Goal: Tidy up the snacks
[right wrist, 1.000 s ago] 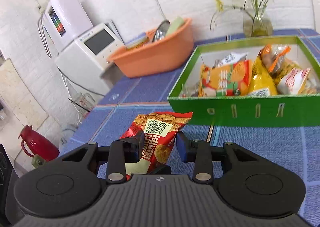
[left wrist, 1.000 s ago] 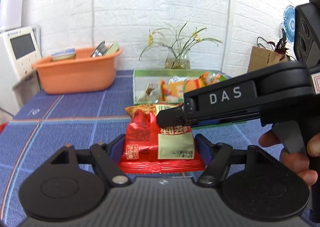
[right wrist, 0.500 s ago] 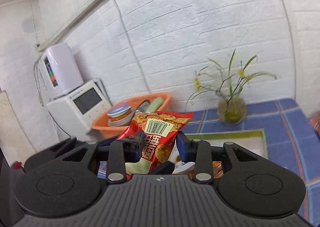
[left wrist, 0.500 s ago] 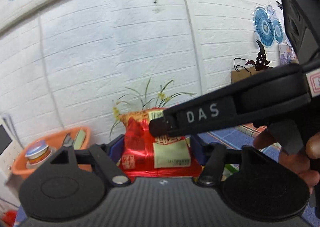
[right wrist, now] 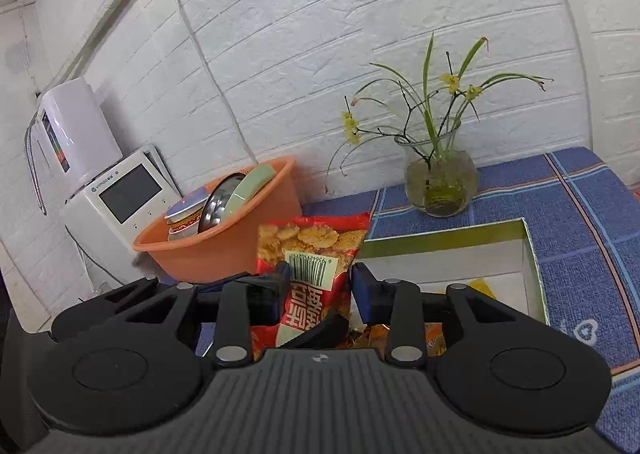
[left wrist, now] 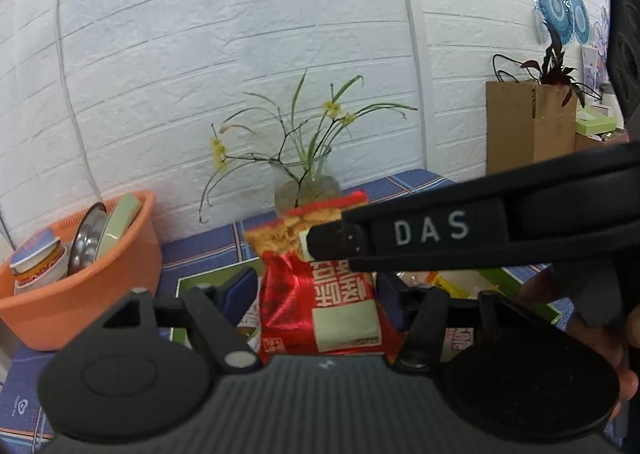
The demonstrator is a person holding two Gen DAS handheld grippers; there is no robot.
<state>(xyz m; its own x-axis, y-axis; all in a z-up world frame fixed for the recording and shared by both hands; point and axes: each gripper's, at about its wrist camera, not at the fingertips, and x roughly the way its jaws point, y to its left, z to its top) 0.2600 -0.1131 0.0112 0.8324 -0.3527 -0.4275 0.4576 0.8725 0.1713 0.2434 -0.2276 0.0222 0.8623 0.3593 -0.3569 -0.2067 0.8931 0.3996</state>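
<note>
A red snack packet [left wrist: 320, 306] with a pale label hangs upright between my two grippers, above the near part of the green box [left wrist: 208, 278]. My left gripper [left wrist: 316, 294] is shut on its lower sides. My right gripper [right wrist: 320, 286] has the same red snack packet [right wrist: 316, 254], barcode up, between its blue pads. Its jaws are opening, though the pads still touch the packet's edges. From the right, a finger of the right gripper [left wrist: 420, 232] crosses the packet's top in the left wrist view. The green box [right wrist: 440, 242] holds several snacks [right wrist: 480, 286].
An orange basin [right wrist: 224, 254] with dishes stands left of the box, and a glass vase [right wrist: 440, 182] with flowers stands behind it at the brick wall. A white appliance [right wrist: 120, 198] is at far left. A cardboard box [left wrist: 528, 126] is at the right. The tablecloth [right wrist: 580, 214] is blue.
Both grippers lifted the packet off the tablecloth and carried it forward over the green box. The left jaws narrowed on it.
</note>
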